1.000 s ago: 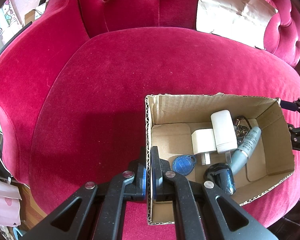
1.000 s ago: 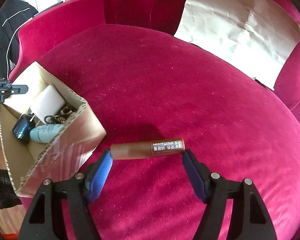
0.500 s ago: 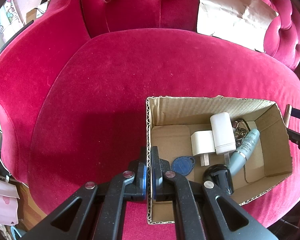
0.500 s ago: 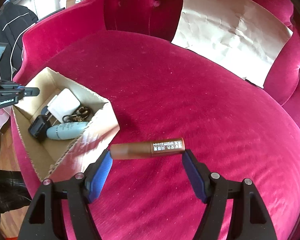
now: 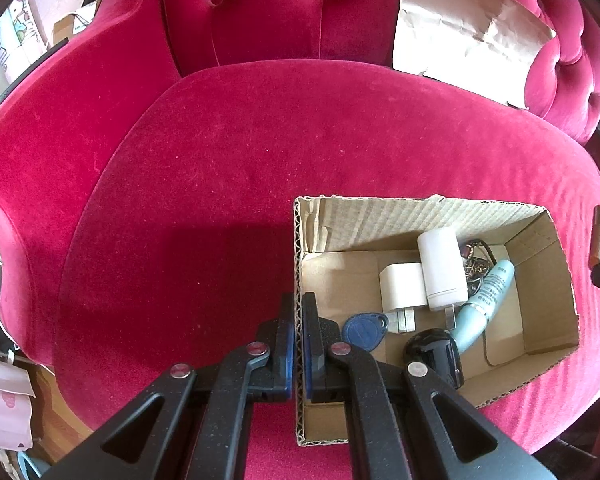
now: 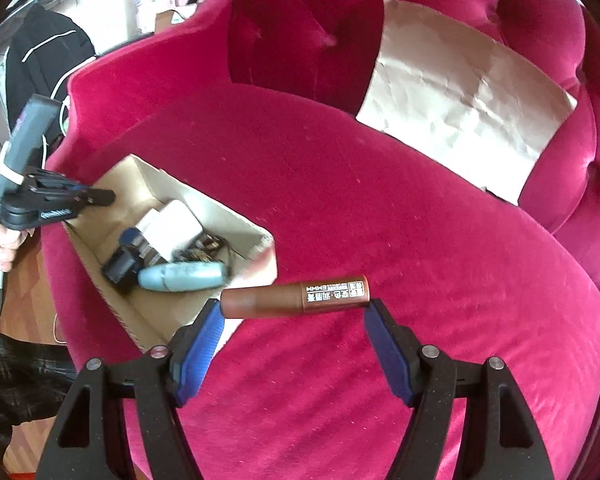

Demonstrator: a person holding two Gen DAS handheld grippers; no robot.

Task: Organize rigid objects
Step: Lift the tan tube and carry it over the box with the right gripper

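Observation:
An open cardboard box point(image 5: 540, 352) sits on the red velvet seat. It holds a white charger point(image 5: 404, 286), a white cylinder point(image 5: 440, 272), a pale blue tube point(image 5: 486, 300), a blue key fob point(image 5: 365, 330), a black object point(image 5: 434, 350) and a keychain. My left gripper point(image 5: 299, 312) is shut on the box's left wall. My right gripper point(image 6: 294, 314) is shut endwise on a brown tube point(image 6: 296, 296), held above the seat next to the box's near corner point(image 6: 260, 248). The brown tube's end shows at the left wrist view's right edge point(image 5: 599, 236).
A crumpled sheet of brown paper point(image 6: 468, 112) leans on the sofa's backrest. The sofa's armrest point(image 5: 60, 140) rises left of the box. Floor clutter and dark clothing point(image 6: 40, 56) lie beyond the sofa's edge.
My right gripper has carried the brown tube up and left, so its left end now hangs at the box's near corner. The left gripper still clamps the box wall.

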